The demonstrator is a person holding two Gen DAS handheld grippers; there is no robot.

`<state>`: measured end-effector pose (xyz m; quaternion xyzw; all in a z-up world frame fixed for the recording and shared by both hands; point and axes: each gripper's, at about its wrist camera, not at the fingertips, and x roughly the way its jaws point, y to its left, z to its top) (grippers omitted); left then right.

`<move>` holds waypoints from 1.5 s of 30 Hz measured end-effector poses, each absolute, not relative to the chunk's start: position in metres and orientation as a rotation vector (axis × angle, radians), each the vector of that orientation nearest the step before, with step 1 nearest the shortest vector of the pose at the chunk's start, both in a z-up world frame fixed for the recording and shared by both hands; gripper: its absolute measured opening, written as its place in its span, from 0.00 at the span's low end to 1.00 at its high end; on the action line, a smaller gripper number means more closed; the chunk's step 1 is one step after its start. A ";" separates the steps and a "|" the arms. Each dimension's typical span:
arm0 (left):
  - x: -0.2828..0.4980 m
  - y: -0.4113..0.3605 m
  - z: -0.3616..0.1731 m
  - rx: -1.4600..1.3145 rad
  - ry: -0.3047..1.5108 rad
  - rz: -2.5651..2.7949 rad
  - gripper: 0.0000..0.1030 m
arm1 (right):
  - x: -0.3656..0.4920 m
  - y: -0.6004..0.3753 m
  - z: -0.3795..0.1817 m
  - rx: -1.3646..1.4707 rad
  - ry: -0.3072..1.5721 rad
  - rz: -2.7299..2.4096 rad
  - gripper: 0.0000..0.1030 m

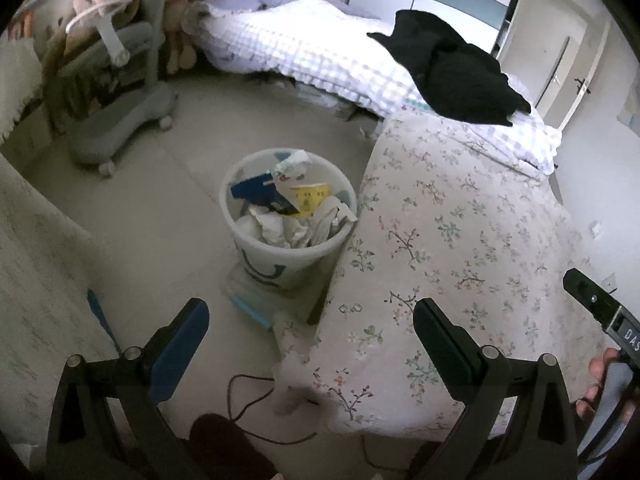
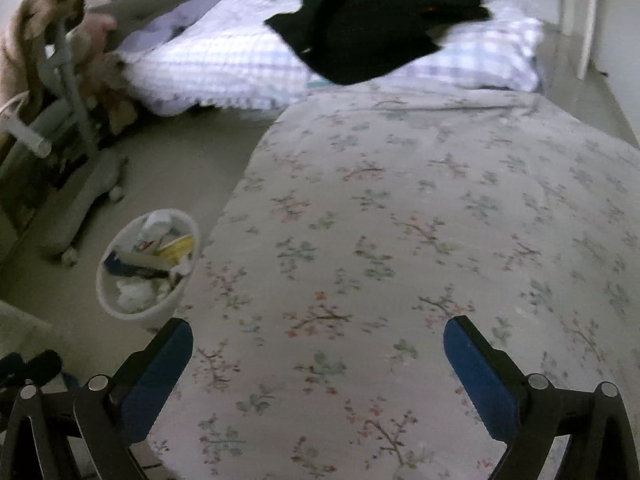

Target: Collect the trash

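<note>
Both gripper sets (image 1: pixel 310 320) (image 2: pixel 318 340) gape empty; white bin (image 1: pixel 280 256) brims with crumpled paper.

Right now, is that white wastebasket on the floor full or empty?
Nearly full. The white wastebasket stands upright, with crumpled paper and a yellow package piled up to its rim.

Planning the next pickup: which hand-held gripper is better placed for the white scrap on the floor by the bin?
Left, probably: open, with the scrap just below its fingertips. Right hovers over the bed.
</note>
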<state>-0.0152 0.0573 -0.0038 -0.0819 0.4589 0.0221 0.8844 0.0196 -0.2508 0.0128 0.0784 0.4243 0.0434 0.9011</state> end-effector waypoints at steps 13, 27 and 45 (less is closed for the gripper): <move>-0.020 0.043 -0.009 -0.119 0.917 0.057 1.00 | 0.012 -0.242 -0.001 0.076 0.815 -0.001 1.00; -0.024 0.029 -0.005 -0.077 0.888 0.052 1.00 | 0.011 -0.243 -0.006 0.098 0.825 0.003 1.00; -0.027 0.022 -0.001 -0.068 0.865 0.047 1.00 | 0.008 -0.242 -0.003 0.119 0.811 -0.007 1.00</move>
